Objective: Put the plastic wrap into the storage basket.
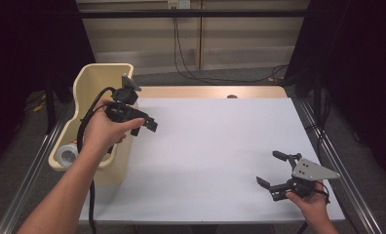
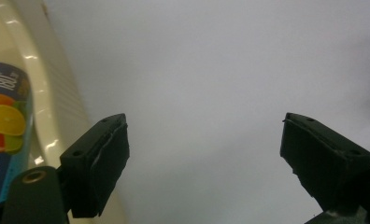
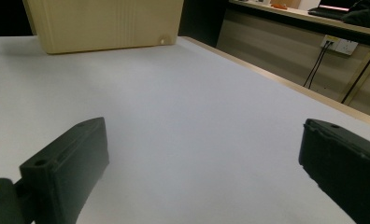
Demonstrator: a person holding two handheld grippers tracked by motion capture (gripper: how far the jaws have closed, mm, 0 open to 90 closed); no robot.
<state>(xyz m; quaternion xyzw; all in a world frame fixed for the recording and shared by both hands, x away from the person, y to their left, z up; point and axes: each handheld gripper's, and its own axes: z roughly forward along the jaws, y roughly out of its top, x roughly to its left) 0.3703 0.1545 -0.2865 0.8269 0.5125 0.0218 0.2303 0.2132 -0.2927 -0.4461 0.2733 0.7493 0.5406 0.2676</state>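
The left claw [image 1: 144, 124] hovers open and empty beside the cream bin [image 1: 91, 80]; the right claw [image 1: 275, 168] rests open.

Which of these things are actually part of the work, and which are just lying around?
In the job:
- left gripper, open, beside the cream bin
- labelled container inside that bin
- right gripper, open, over the white table

Just about:
- cables on the floor behind

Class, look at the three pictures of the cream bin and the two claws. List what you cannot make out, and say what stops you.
- Bin contents, high view: the left forearm covers most; a white roll end peeks out.
- Packet with fruit print, left gripper view: cut by the left edge; small lettering blurred.
- Bin's inside, right gripper view: its own wall hides it.
- Left claw, high view: tips dark, gap unclear.
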